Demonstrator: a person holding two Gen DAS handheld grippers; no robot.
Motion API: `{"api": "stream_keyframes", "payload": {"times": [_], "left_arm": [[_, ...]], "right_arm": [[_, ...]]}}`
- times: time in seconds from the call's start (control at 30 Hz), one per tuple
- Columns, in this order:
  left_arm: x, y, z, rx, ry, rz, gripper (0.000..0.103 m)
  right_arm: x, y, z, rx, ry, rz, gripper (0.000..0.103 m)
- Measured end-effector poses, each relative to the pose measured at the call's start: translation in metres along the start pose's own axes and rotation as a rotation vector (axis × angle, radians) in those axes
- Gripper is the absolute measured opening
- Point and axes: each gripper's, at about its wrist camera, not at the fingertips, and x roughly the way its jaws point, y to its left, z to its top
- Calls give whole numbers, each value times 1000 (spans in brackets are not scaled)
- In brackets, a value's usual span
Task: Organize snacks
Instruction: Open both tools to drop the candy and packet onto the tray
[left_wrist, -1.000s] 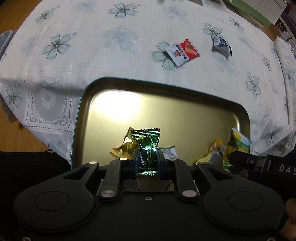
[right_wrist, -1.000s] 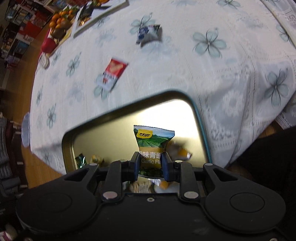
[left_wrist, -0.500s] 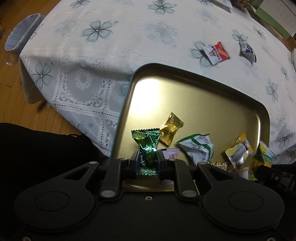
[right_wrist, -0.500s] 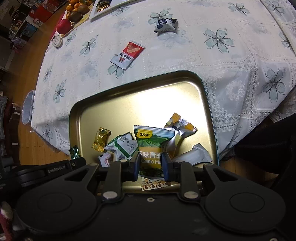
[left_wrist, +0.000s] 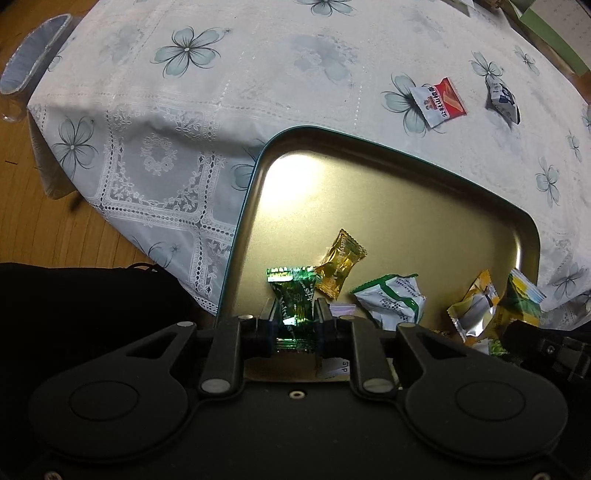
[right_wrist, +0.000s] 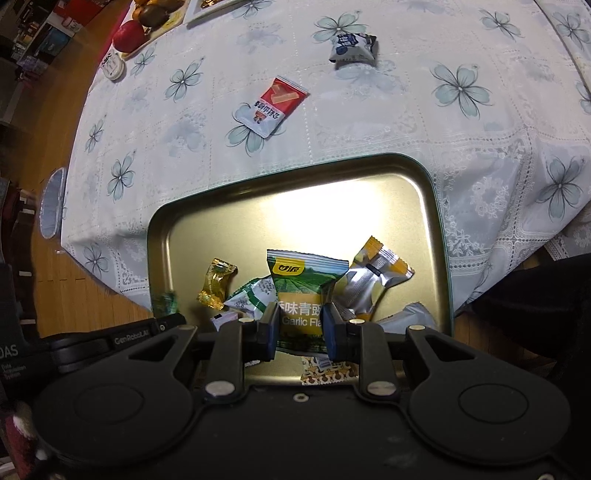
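A gold metal tray (left_wrist: 388, 192) (right_wrist: 295, 206) sits at the near edge of the flowered table. My left gripper (left_wrist: 295, 317) is shut on a green candy (left_wrist: 293, 295) over the tray's near left part. My right gripper (right_wrist: 300, 325) is shut on a green garlic snack packet (right_wrist: 304, 291) over the tray's near middle. In the tray lie a gold candy (left_wrist: 341, 262) (right_wrist: 216, 282), a white-green packet (left_wrist: 393, 299) (right_wrist: 251, 299) and a yellow-silver packet (left_wrist: 474, 306) (right_wrist: 373, 275). On the cloth beyond lie a red-white packet (left_wrist: 437, 101) (right_wrist: 271, 105) and a blue-white packet (left_wrist: 502, 99) (right_wrist: 352, 48).
The tablecloth (left_wrist: 155, 170) hangs over the table's near edge onto a wooden floor (left_wrist: 55, 229). A red apple (right_wrist: 128, 35) and a fruit plate stand at the far left in the right wrist view. The left gripper's body (right_wrist: 110, 338) shows at the right view's lower left.
Both grippers have pulled back and risen from the tray with their snacks still held. More of the tray and its packets shows now.
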Motion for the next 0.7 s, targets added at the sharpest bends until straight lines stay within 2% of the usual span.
{"api": "stream_keyframes", "payload": {"times": [0.07, 0.13, 0.3, 0.7], "left_arm": [[-3, -1, -3, 2, -11, -14, 41], [-7, -2, -6, 7, -27, -17, 45], [-15, -8, -12, 28, -65, -2, 45], [-11, -23, -24, 72, -31, 0, 45]], "right_arm": [[-2, 3, 0, -1, -9, 4, 29], [-3, 2, -1, 8, -7, 10, 30], [-4, -2, -6, 8, -10, 4, 31], [11, -21, -14, 40, 43, -33, 31]]}}
